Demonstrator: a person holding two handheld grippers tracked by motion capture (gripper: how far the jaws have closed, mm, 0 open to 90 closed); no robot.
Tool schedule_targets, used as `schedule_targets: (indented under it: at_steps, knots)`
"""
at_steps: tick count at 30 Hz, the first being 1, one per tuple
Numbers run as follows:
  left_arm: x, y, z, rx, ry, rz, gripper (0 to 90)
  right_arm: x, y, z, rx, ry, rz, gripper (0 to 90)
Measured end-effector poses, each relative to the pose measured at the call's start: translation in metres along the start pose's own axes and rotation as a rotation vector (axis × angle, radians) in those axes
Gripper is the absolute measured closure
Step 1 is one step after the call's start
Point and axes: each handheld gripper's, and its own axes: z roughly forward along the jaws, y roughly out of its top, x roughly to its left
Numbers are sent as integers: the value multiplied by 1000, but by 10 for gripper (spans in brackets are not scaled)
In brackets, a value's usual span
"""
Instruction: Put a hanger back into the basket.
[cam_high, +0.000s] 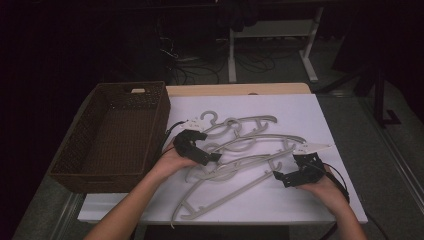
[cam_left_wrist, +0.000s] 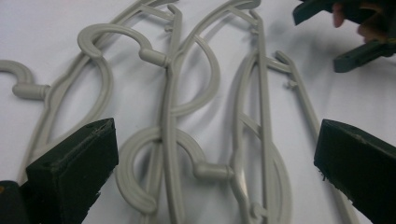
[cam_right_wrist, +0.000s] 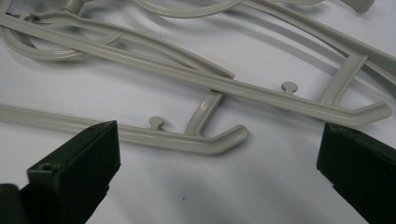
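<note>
Several grey plastic hangers (cam_high: 250, 160) lie tangled in a loose pile on the white table cover (cam_high: 300, 112). My left gripper (cam_high: 212, 158) rests at the pile's left side, open, with hooks and arms of the hangers (cam_left_wrist: 169, 93) lying between its wide-apart jaws in the left gripper view (cam_left_wrist: 215, 158). My right gripper (cam_high: 281, 177) sits at the pile's right end, low over the cover. It is open (cam_right_wrist: 217, 154), and two hanger arm ends (cam_right_wrist: 210, 142) lie just ahead of its jaws without touching them. The right gripper (cam_left_wrist: 348, 32) also appears at the top right of the left gripper view.
A brown wicker basket (cam_high: 159, 125) stands at the table's left side, with nothing inside it. A strip of wooden tabletop (cam_high: 240, 89) shows behind the white cover. Desk legs (cam_high: 232, 55) and cables stand on the dark floor beyond.
</note>
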Motion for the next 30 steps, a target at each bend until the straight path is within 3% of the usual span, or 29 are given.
schedule_targets:
  at_steps: [7, 14, 21, 30]
  knots:
    - [10, 8, 20, 51, 51, 40, 65, 0, 0, 1, 3, -1, -3, 0]
    - [17, 7, 40, 106, 70, 68, 194, 0, 0, 0, 1, -2, -2, 0]
    - [15, 7, 57, 168, 91, 132, 334, 0, 0, 1, 2, -2, -6, 0]
    - [8, 8, 70, 242, 123, 223, 453, 0, 0, 0, -5, -2, -1, 0]
